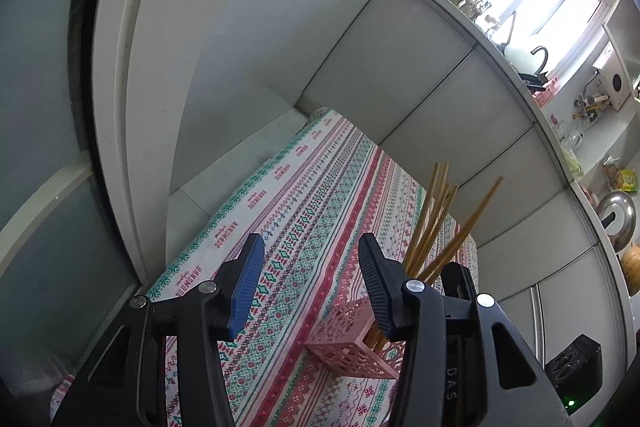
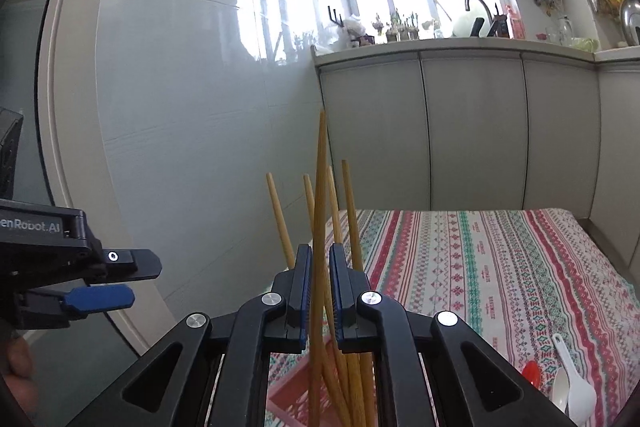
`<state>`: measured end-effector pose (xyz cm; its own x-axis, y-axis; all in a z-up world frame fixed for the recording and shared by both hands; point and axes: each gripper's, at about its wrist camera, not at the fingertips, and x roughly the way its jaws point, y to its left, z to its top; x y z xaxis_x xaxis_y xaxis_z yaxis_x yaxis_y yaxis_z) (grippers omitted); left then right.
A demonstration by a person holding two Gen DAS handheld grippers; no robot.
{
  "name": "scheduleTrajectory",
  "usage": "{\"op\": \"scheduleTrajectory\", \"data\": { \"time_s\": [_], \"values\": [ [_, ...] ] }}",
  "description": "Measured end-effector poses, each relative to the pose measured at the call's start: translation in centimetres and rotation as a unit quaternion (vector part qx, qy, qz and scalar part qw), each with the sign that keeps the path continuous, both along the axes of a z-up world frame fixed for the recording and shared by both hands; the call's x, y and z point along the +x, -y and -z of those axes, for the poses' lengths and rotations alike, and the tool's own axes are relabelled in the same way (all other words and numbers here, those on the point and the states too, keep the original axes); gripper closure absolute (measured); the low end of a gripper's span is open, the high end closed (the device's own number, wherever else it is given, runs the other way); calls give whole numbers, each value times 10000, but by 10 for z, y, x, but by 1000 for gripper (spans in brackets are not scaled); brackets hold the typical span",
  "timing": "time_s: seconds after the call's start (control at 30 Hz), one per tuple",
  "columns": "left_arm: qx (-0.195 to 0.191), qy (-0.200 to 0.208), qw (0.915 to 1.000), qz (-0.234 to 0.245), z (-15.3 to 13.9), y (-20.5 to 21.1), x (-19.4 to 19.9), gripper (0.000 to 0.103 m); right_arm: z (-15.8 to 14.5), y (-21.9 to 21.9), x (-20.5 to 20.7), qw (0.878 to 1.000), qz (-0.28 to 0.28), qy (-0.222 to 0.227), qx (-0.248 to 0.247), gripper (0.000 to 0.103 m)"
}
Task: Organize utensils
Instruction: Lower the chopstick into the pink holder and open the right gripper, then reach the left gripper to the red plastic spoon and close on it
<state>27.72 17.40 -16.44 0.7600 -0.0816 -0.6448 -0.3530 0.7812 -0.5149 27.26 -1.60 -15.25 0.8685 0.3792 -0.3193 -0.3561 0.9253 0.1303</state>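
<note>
A: Left wrist view?
B: Left hand-held gripper (image 1: pixel 311 287) spread wide, empty. Chopsticks (image 1: pixel 434 227) stand in the pink basket (image 1: pixel 348 343) near the desk (image 1: pixel 304 195) corner.
A: Right wrist view?
B: Right hand-held gripper (image 2: pixel 320 293) nearly closed around one chopstick (image 2: pixel 319 227), apparently above the basket. Spoons (image 2: pixel 568 383) lie unsorted; open cloth beyond.

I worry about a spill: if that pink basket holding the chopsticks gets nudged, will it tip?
Probably, fairly easily. The pink basket is openwork plastic, so likely light, and the chopsticks stand well above its rim, leaning to one side. It sits on a tablecloth, which may let it slide rather than topple.
</note>
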Motion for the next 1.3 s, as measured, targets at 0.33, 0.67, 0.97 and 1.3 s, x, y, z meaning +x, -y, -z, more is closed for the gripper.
{"op": "scheduleTrajectory", "data": {
  "time_s": [0.33,0.67,0.97,1.3],
  "values": [
    [76,-116,9992,382,-8,18,0,51,-48,84,-13,9957,684,-211,584,26],
    [350,48,9942,1019,-28,56,-12,51,-71,172,-30,9859,1458,-482,668,26],
    [748,-160,9842,1594,-27,106,-9,51,-68,241,-46,9662,1886,-1234,1247,26],
    [1046,-433,9619,2487,-7,185,-3,51,-53,272,-45,9534,1930,-1968,1225,27]
  ]
}}
